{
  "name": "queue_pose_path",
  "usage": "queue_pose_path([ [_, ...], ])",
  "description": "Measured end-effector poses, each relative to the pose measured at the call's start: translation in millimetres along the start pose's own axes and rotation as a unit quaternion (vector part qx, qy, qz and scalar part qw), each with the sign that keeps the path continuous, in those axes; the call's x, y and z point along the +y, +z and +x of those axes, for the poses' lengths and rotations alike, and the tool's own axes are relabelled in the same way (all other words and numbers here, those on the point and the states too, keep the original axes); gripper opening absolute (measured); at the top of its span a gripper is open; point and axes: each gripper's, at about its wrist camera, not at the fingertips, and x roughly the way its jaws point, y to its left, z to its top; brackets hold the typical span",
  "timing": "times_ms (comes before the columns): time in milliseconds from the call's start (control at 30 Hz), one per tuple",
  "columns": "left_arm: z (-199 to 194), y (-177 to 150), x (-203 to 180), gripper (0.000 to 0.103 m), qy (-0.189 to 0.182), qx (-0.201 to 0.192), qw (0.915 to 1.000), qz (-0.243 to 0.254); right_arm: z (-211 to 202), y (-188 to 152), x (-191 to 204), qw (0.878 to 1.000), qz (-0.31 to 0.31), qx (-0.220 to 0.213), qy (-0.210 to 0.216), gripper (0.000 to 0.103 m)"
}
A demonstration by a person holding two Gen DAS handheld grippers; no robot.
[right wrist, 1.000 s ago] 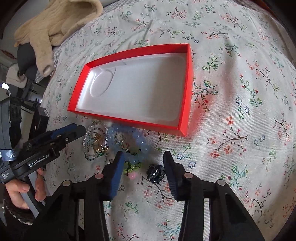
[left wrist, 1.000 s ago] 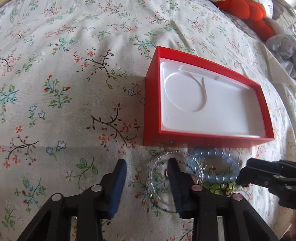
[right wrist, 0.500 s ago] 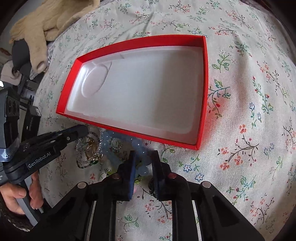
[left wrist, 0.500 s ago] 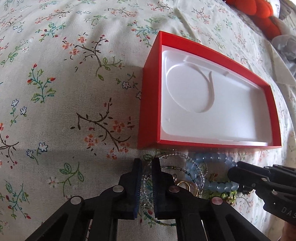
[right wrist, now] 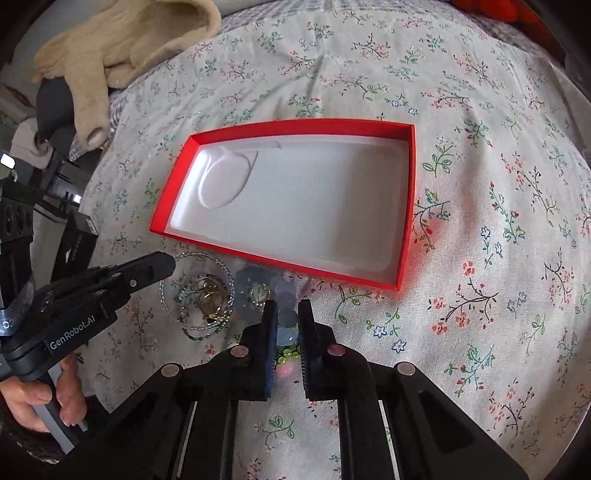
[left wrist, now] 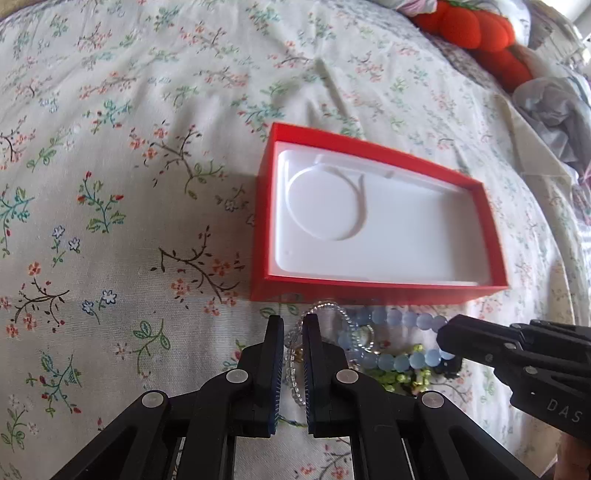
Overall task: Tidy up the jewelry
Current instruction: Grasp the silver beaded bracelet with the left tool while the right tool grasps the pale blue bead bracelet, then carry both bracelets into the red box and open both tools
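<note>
Only two bits of lettering I can actually read. My left gripper (right wrist: 162, 264) has "GenRobot.AI" in white along its black side, seen from the right wrist cam. My right gripper (left wrist: 448, 338) shows "DAS" in pale letters on its body in the left wrist cam, cut off at the edge. There's a black box (right wrist: 75, 245) with print too small to read.

A bedroom in a home; the work surface is a bed (left wrist: 147, 166) under a floral sheet (right wrist: 498, 258); a red plush toy (left wrist: 476, 33) and crumpled grey clothing (left wrist: 554, 107) lie at one edge; a cream knitted garment (right wrist: 122, 44) sits at another.
</note>
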Motion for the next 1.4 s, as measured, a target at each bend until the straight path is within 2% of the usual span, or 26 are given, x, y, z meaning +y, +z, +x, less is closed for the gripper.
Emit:
queue_pose_path([
  [433,-44,-2,-22,0.005,-0.020,-0.060,0.9979,0.018,-59,-1,18,0.997,-0.013,-0.073,0.031,0.012],
  [633,-56,12,-30,0.005,-0.054,-0.090,0.9945,0.006,-79,10,20,0.993,-0.002,-0.111,0.043,0.012],
  [1000,-39,35,-43,0.005,-0.104,-0.106,0.9886,-0.022,-91,30,22,0.987,0.002,-0.157,0.021,0.012],
  [1267,-1,50,-2,0.005,-0.062,-0.086,0.9910,-0.082,-88,38,24,0.986,-0.001,-0.164,0.029,0.012],
  [1400,5,51,5,0.005,-0.044,-0.086,0.9914,-0.088,-77,43,23,0.987,0.003,-0.152,0.046,0.012],
])
